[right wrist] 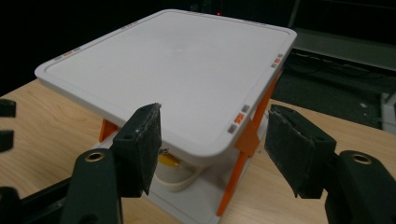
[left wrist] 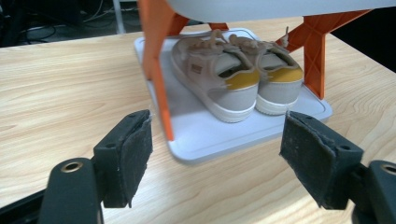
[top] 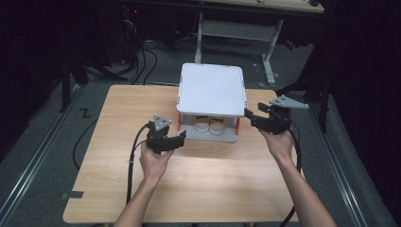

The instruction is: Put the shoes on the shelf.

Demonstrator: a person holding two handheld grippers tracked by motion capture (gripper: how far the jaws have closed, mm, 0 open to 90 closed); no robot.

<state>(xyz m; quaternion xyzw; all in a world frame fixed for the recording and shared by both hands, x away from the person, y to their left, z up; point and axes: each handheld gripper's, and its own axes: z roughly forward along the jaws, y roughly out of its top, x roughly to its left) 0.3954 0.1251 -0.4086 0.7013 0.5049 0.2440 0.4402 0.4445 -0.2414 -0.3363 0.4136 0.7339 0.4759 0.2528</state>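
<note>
Pale wooden surface [top: 198,179] is carrying a white two-tier rack with orange posts [top: 211,88] sheltering beige sneakers [left wrist: 238,74]; left hand-held gripper [top: 182,136] and right hand-held gripper [top: 249,115] are both gaping wide, holding nothing.

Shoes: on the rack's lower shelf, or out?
In. Both shoes stand upright, side by side, on the rack's lower shelf, heels facing the left gripper.

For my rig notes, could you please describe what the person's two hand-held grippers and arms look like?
Both are black. The left hand-held gripper and right hand-held gripper each carry a grey three-cornered plate on top and trail a black cable. Each has two blocky jaws faced with rough dark pads, with a round hole in each jaw arm. The forearms are bare, no sleeves showing.
</note>
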